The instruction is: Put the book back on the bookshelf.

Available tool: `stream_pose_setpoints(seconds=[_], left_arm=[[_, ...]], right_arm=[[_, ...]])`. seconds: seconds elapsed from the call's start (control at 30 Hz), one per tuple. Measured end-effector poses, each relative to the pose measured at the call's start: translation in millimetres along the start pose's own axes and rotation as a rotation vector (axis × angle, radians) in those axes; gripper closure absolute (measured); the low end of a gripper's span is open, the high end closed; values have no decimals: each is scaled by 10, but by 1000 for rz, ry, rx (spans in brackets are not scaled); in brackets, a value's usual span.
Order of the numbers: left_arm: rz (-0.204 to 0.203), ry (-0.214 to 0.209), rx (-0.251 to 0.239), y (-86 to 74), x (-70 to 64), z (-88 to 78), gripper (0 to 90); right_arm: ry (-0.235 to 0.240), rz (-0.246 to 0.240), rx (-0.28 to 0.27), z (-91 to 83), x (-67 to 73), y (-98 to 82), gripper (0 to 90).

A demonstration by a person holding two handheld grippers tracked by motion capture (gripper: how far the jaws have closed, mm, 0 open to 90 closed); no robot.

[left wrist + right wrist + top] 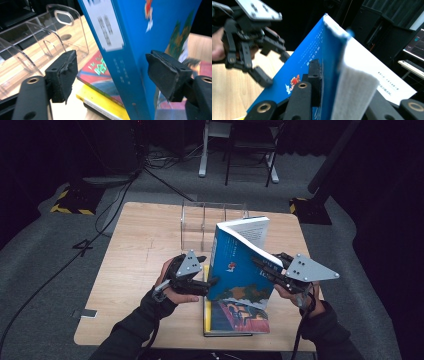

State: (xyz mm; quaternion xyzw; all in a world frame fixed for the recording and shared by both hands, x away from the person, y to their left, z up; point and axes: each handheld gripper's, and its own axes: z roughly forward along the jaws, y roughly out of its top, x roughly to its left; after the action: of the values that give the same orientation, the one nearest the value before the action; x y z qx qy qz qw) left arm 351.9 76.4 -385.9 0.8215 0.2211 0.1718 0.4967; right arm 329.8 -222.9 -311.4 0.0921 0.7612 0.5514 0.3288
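A blue book (240,265) stands tilted over a stack of books (235,320) that lies flat near the table's front edge. My right gripper (265,267) is shut on its right edge, with one pad (314,72) pressed on the blue cover (307,57) and the white page block (354,87) beside it. My left gripper (209,270) is at the book's left side, open. In the left gripper view its jaws (113,75) stand wide on either side of the blue spine (132,82). The left gripper (275,68) also appears beyond the cover in the right gripper view.
A clear acrylic book rack (205,225) with dividers stands behind the books at the middle of the wooden table (140,250); it is also in the left gripper view (50,37). The stack has a red-covered book (97,72) on a yellow one (100,105). Bare wood lies at the left.
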Motion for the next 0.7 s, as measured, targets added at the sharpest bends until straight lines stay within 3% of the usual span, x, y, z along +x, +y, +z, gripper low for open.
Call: stream_pose_setpoints(seconds=[0.3,0.7], left_arm=[[27,-48,6,-135,-120,134,206],[81,-86,-26,-123,-229,184,254]], right_arm=[[40,-15,-38,-144,110,10,745],[96,-6,-84,-400,228,-35,719]])
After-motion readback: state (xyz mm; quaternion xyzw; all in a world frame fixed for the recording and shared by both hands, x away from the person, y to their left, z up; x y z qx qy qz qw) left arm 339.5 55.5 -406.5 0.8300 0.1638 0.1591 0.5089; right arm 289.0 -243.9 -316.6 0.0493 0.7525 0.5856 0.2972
